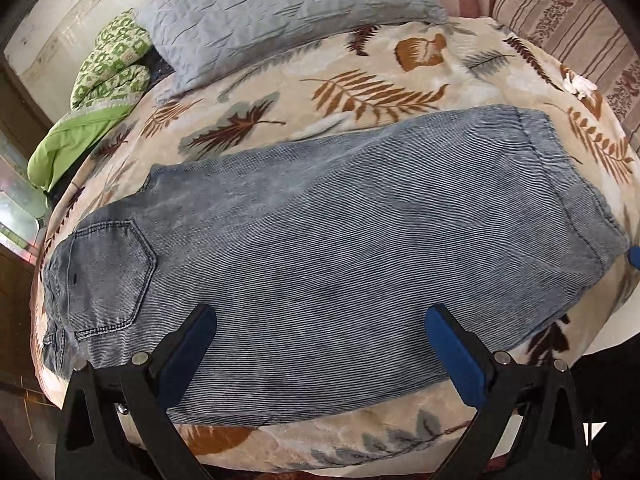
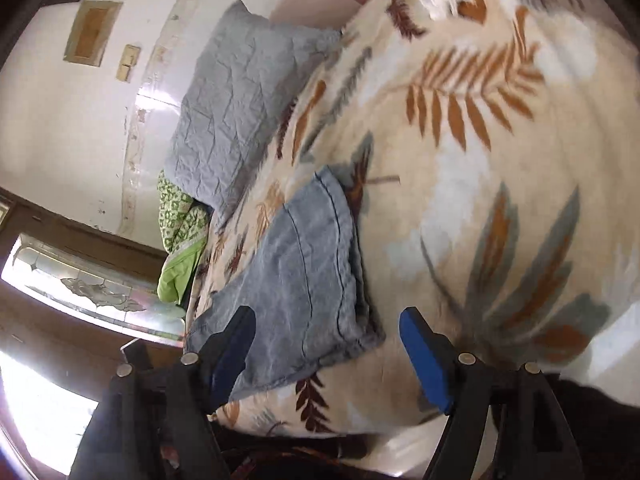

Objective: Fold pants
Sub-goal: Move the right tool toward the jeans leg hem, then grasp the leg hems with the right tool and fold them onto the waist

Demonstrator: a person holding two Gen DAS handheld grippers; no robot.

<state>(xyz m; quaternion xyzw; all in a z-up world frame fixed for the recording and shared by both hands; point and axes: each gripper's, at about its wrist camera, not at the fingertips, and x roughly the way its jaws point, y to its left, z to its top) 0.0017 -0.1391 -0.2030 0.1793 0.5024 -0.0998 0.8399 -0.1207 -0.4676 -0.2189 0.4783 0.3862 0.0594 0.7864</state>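
Grey-blue striped denim pants lie flat on the leaf-patterned blanket, folded lengthwise, waist and back pocket at the left, leg hems at the right. My left gripper is open and empty, hovering over the pants' near edge. In the right wrist view the pants' hem end lies ahead and to the left. My right gripper is open and empty just above the hem corner. A blue tip of it shows at the right edge of the left wrist view.
A grey quilted pillow lies at the bed's far side, with a green patterned cloth beside it at the left. A striped pillow is at the far right. The bed's near edge runs below my left gripper.
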